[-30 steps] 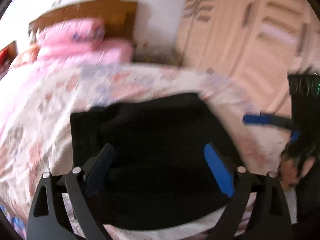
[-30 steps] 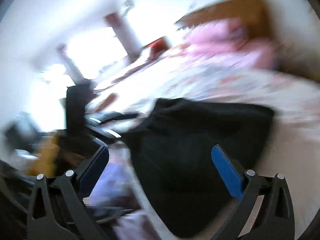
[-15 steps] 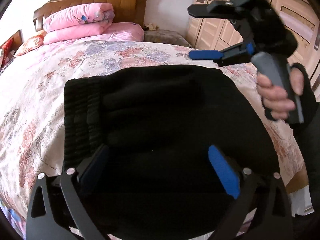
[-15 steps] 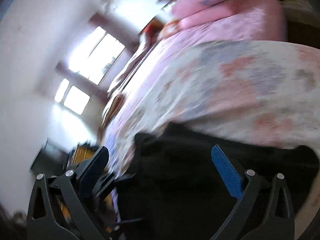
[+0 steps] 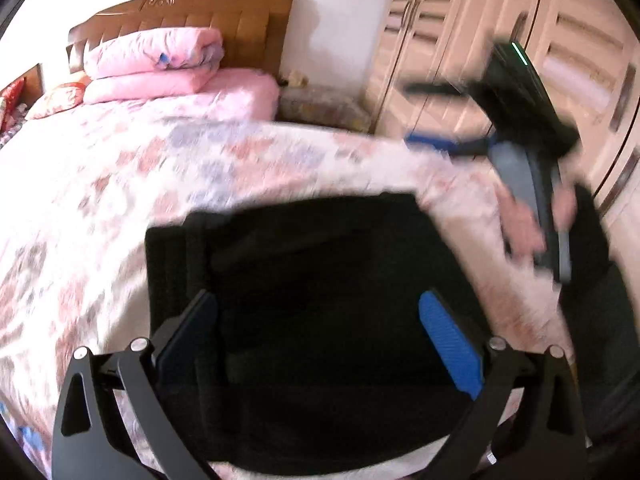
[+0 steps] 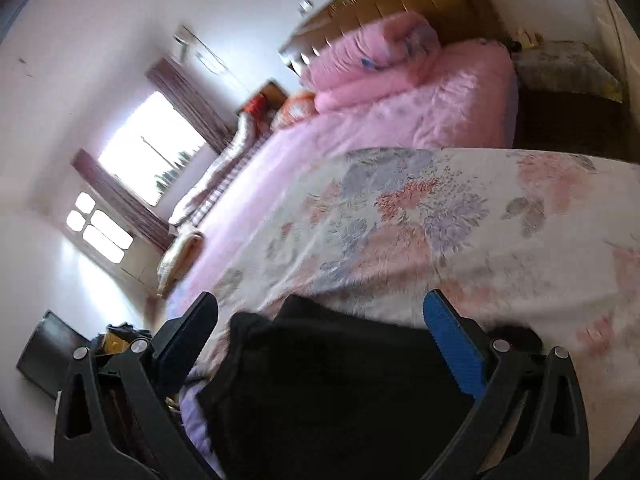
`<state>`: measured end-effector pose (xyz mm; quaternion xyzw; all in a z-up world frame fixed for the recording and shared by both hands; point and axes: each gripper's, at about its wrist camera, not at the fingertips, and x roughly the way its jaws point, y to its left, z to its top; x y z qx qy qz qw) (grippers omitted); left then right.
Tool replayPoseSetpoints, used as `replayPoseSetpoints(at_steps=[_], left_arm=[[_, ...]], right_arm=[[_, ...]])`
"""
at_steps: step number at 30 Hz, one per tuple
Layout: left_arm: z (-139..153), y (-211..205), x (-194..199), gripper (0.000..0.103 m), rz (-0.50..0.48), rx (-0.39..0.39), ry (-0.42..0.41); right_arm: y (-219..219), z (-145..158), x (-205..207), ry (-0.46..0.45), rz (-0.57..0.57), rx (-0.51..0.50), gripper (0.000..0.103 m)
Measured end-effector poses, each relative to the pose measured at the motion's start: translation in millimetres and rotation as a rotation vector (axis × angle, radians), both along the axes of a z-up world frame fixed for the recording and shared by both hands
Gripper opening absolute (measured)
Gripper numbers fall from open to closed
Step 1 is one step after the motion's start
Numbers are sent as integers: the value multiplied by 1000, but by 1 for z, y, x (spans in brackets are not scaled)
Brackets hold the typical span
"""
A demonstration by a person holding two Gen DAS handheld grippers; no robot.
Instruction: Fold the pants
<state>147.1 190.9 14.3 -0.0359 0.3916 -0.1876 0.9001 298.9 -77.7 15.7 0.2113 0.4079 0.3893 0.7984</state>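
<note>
Pants edge: folded black pants [image 5: 320, 300] lie near the bed [image 5: 100, 208] edge at 6 o'clock.
Free room: flowered cover open toward 12 o'clock.
Around: pink quilt [image 5: 156, 64] at 11 o'clock, wardrobe [image 5: 480, 60] at 2 o'clock.
Left hand-held gripper [image 5: 316, 340]: jaws wide, holding nothing.
Right hand-held gripper [image 6: 320, 340]: jaws wide, holding nothing.

Black matt cloth, thick and ribbed along one edge, is being shown by the pants [image 5: 320, 280]. A smooth printed cotton-like floral bedspread [image 6: 420, 216] is being seen under them. Soft pink quilted fabric is being shown by the folded duvet [image 5: 156, 60]. Glossy varnished wood is being displayed by the headboard [image 5: 224, 8], pale smooth wood by the wardrobe [image 5: 460, 40]. Matt black plastic with blue textured pads [image 5: 448, 344] is being shown by the left tongs [image 5: 316, 340].
</note>
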Motion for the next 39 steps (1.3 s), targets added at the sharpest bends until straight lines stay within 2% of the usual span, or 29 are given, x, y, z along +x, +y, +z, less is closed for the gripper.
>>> replayPoseSetpoints(at_steps=[3, 7, 8, 10, 11, 14, 16, 19, 21, 22, 23, 25, 26, 28, 30, 33, 36, 37, 39], left_arm=[[0, -5, 35, 101, -5, -5, 59], [-37, -9, 73, 101, 70, 94, 199], [-49, -8, 78, 101, 73, 103, 220], [-57, -9, 76, 101, 74, 122, 210], [-56, -12, 73, 101, 71, 141, 198], [-58, -15, 73, 101, 77, 172, 193], [-59, -16, 72, 101, 80, 184, 184], [-61, -18, 71, 101, 86, 204, 168], [-62, -20, 71, 101, 87, 215, 157], [-62, -20, 71, 101, 84, 216, 155], [-62, -19, 71, 101, 83, 214, 154], [-62, -18, 71, 101, 85, 206, 156], [-61, -17, 70, 101, 87, 200, 154], [-53, -16, 61, 101, 103, 187, 138], [-34, -19, 38, 101, 88, 146, 107], [-16, -29, -7, 101, 41, 161, 19], [-38, -33, -32, 101, 33, 230, 32], [-50, -32, -36, 102, 49, 261, 33], [-56, -29, -44, 102, 51, 249, -32]], right_arm=[[-34, -27, -15, 90, 43, 137, 99], [-27, -70, -7, 207, 70, 55, 99], [-24, -79, -1, 211, 63, 30, 99], [-26, -86, 11, 190, 1, -28, 98], [-29, -87, 18, 181, -51, -57, 98], [-30, -70, 21, 142, -84, 3, 99], [-22, -56, 11, 95, -39, 13, 99], [-7, -58, -3, 97, 82, 22, 99], [-2, -72, -2, 116, 101, -86, 99], [-2, -83, 6, 141, 60, -162, 98], [-6, -84, 13, 137, 21, -179, 98], [-15, -73, 16, 120, -57, -127, 99], [-22, -57, 12, 86, -138, -122, 99], [-26, -34, -4, 29, -177, -96, 99], [-21, -13, -37, -30, -151, -74, 99], [-9, 2, -109, -151, -119, -203, 99], [7, -14, -166, -220, -139, -361, 99], [12, -24, -178, -218, -152, -406, 99], [22, -53, -186, -184, -158, -485, 99]])
